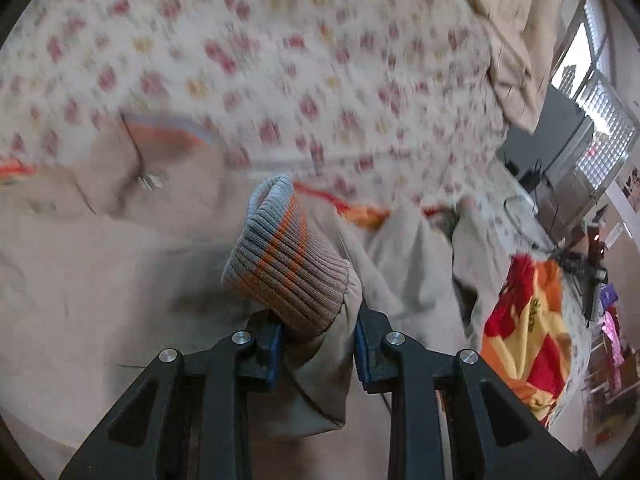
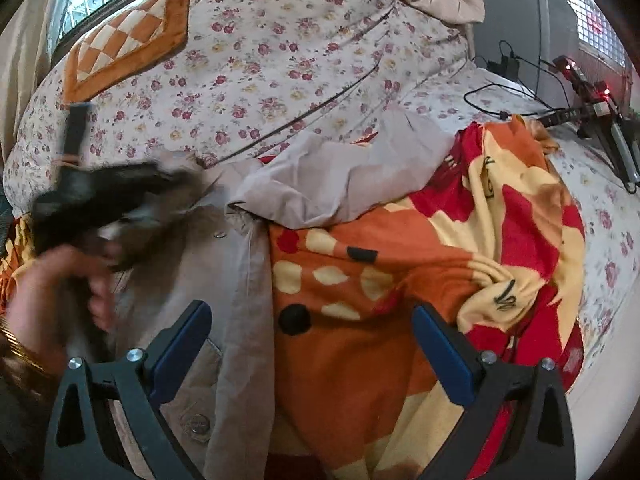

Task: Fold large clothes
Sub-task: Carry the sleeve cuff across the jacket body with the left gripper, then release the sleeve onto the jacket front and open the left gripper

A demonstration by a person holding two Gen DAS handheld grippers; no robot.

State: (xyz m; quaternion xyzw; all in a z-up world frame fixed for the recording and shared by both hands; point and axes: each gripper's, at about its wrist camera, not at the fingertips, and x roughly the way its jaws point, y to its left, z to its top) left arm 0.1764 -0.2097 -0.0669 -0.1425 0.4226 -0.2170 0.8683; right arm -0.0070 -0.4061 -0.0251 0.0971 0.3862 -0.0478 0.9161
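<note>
A beige jacket (image 1: 100, 264) lies spread on the bed. My left gripper (image 1: 318, 354) is shut on its sleeve end, just behind the ribbed cuff (image 1: 280, 256) with orange stripes, and holds it above the jacket body. In the right wrist view the jacket (image 2: 236, 280) lies at centre left with its snap buttons showing. My right gripper (image 2: 312, 344) is open and empty, hovering over the jacket's front edge and the blanket. The left gripper (image 2: 104, 204) shows blurred at the left, in a hand.
A red, orange and yellow blanket (image 2: 420, 272) lies under and to the right of the jacket. A floral quilt (image 2: 260, 68) covers the far bed, with an orange checked cushion (image 2: 128, 44). Cables and a power strip (image 2: 568, 116) lie at the right.
</note>
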